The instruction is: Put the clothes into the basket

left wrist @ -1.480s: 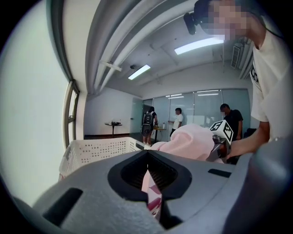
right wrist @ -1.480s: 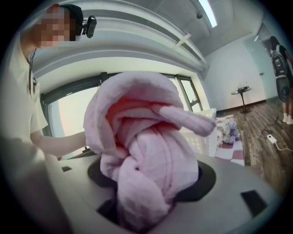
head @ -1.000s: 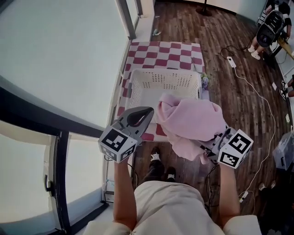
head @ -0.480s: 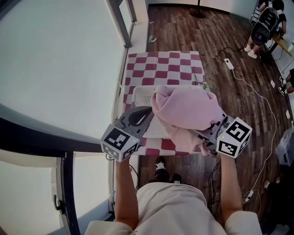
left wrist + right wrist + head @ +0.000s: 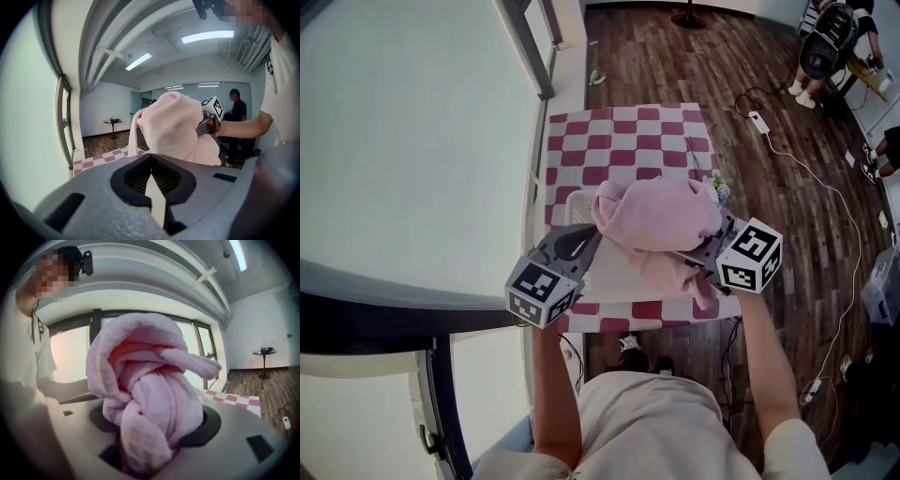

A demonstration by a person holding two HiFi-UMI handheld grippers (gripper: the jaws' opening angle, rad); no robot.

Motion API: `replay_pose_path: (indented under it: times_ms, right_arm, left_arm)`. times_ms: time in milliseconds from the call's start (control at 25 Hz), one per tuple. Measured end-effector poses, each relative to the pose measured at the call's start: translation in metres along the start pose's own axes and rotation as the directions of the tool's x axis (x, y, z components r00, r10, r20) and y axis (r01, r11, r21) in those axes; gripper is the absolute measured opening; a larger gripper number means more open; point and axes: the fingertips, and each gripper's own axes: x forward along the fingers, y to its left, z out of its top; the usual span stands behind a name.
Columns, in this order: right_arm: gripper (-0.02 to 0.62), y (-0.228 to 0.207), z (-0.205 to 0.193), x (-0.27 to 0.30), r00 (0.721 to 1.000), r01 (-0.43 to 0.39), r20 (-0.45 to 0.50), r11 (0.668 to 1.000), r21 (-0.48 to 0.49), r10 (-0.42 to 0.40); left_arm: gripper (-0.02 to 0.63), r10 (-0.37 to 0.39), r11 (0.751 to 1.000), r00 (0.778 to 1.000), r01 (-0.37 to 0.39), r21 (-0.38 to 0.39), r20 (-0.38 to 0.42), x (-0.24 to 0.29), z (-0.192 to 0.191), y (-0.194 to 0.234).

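A pink clothing bundle [image 5: 659, 216] hangs bunched in my right gripper [image 5: 701, 251], which is shut on it; in the right gripper view the cloth [image 5: 150, 394] fills the space between the jaws. The white basket [image 5: 575, 204] stands on the floor below, mostly hidden under the bundle, with only its left rim and part of its inside showing. My left gripper [image 5: 584, 236] hovers just left of the bundle above the basket's left side, jaws together with nothing in them. From the left gripper [image 5: 151, 172] view the pink cloth [image 5: 169, 126] hangs straight ahead.
The basket stands on a red-and-white checkered mat [image 5: 619, 141] on the dark wood floor. A window wall [image 5: 412, 141] runs along the left. A power strip with a white cable [image 5: 759, 122] lies to the right. People stand at the far right [image 5: 825, 47].
The right gripper has carried the pink bundle forward and left, so it now covers most of the basket. The left gripper has kept its place beside it.
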Motion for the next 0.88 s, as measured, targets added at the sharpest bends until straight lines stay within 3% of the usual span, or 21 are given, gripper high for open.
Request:
replay_pose_path:
  times_ms: [80,240,360,560,880]
  right_arm:
    - [0.328,-0.007,-0.016,0.017,0.999,-0.012,-0.052,1.0,-0.019,0.011]
    - [0.328,-0.02,-0.048,0.04,0.995,-0.012,-0.101,1.0,0.002,0.012]
    - [0.328,-0.03,-0.079,0.049,0.982,0.004,-0.187,1.0,-0.018,-0.008]
    - [0.328,-0.028,-0.13,0.076,0.903,-0.07,-0.429,0.982,-0.174,-0.012]
    - [0.328,-0.033,-0.18,0.097,0.794,-0.121,-0.607,0.964,-0.236,-0.049]
  left_arm:
    - [0.014,-0.001,1.0,1.0,0.001,-0.012,-0.026,0.004,-0.01,0.007]
    - [0.014,0.006,0.999,0.99,0.0,0.037,-0.142,0.009,-0.035,0.015]
    - [0.014,-0.015,1.0,0.995,0.014,-0.007,-0.097,0.009,-0.034,0.02]
    - [0.014,-0.023,0.996,1.0,0.024,-0.086,0.012,0.01,-0.022,0.03]
    - [0.014,-0.068,0.997,0.997,0.067,-0.047,-0.019,0.023,-0.026,0.023]
